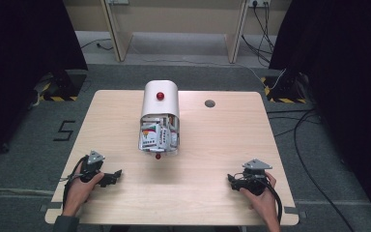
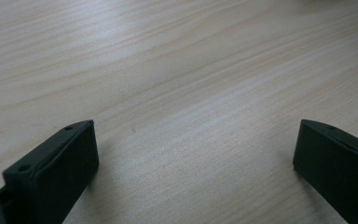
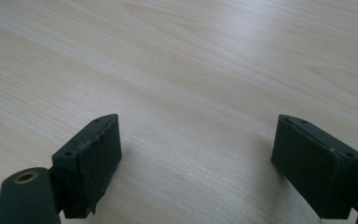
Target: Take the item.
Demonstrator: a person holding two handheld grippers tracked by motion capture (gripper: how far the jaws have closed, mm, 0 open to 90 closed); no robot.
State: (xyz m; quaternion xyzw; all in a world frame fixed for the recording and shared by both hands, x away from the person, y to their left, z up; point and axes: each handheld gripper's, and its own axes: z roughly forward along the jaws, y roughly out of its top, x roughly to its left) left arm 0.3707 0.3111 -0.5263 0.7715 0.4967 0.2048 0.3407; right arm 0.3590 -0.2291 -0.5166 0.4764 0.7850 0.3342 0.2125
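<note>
1. The left hand-held gripper (image 1: 117,174) rests low at the near left of the tabletop (image 1: 222,145), its jaws apart with bare wood between them, pointing right.
2. The right hand-held gripper (image 1: 230,179) sits at the near right, jaws wide apart and holding nothing, pointing left.
3. The white bread box (image 1: 160,104) stands mid-tabletop toward the far side, well apart from both, with packets (image 1: 158,135) showing inside.
</note>
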